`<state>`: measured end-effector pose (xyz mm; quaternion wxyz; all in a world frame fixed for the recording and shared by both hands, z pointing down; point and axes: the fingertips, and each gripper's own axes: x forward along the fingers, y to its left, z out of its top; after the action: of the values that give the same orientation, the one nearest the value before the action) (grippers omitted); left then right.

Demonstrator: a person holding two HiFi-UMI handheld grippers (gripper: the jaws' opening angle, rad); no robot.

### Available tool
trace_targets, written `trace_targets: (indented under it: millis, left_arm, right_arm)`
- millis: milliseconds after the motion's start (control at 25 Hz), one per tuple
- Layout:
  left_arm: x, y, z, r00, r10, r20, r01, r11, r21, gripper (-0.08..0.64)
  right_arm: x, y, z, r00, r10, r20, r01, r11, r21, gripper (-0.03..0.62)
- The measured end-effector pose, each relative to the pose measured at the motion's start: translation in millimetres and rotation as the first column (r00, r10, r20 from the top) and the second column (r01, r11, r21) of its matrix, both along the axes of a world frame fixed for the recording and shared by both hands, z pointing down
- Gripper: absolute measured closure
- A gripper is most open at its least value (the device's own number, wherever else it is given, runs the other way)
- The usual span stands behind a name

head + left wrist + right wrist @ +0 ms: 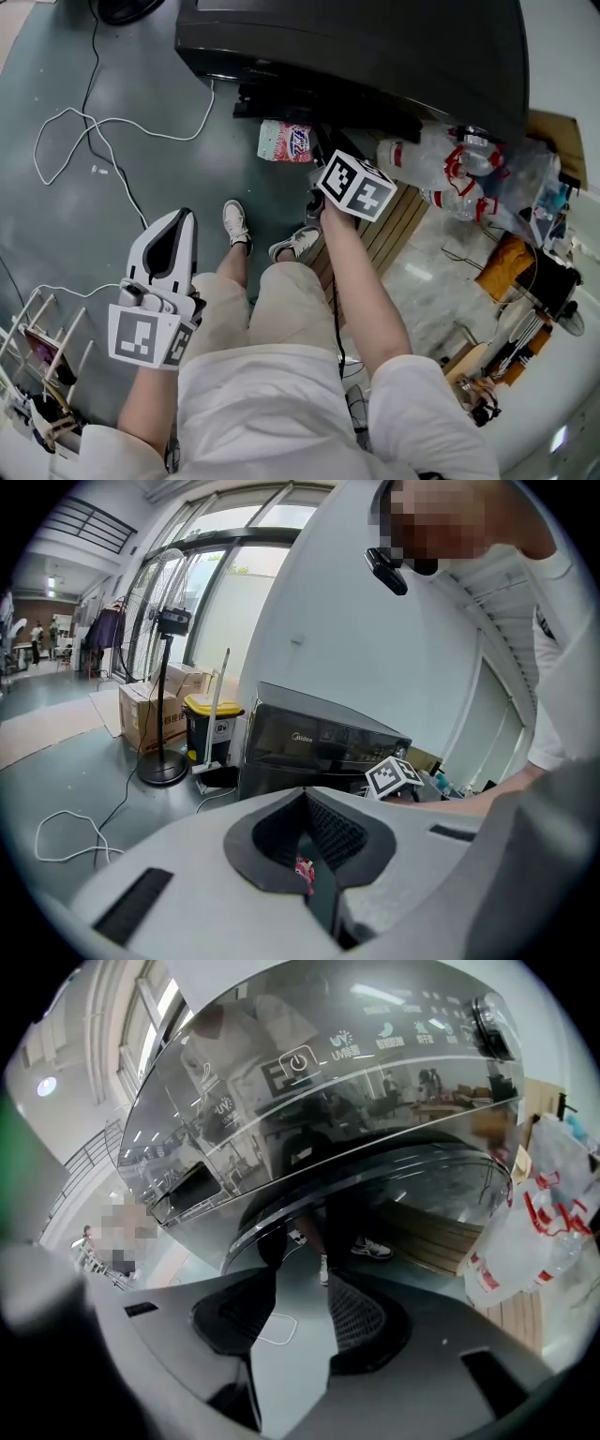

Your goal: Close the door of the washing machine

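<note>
The black washing machine stands at the top of the head view, glossy, with a control panel. Its round dark door fills the right gripper view, close ahead. My right gripper is open with only floor showing between its pads; its tips sit just below the door's lower rim. Whether they touch it I cannot tell. In the head view its marker cube hangs at the machine's lower front and hides the jaws. My left gripper is shut and empty, held back over the floor by my left leg, facing the machine.
A pink packet lies on the floor by the machine's base. A white cable loops across the floor on the left. Bagged plastic bottles and wooden slats are to the right. A wire rack stands at bottom left.
</note>
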<state>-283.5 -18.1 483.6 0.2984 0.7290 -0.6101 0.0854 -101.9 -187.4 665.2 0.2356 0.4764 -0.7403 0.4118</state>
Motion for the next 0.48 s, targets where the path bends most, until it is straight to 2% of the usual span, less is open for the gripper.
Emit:
trace_targets:
  millis: [120, 240, 360, 480]
  left_arm:
    - [2, -1, -1, 1.0, 0.005, 0.0, -0.005, 1.0, 0.001, 0.554]
    - [6, 0, -2, 1.0, 0.011, -0.002, -0.011, 1.0, 0.004, 0.554]
    - [10, 1, -4, 1.0, 0.025, -0.006, -0.025, 1.0, 0.013, 0.554]
    - [18, -2, -10, 0.999, 0.04, -0.013, -0.04, 0.999, 0.029, 0.554]
  right_arm:
    - [3, -4, -1, 0.999, -0.005, -0.032, 0.005, 1.0, 0.015, 0.419]
    - [3, -2, 0, 0.994, -0.055, -0.099, 0.059, 0.998, 0.038, 0.447]
    - [7, 2, -7, 0.993, -0.06, -0.102, 0.068, 0.995, 0.071, 0.511]
    - [15, 0, -23, 0.993, -0.054, -0.104, 0.065, 0.992, 0.109, 0.542]
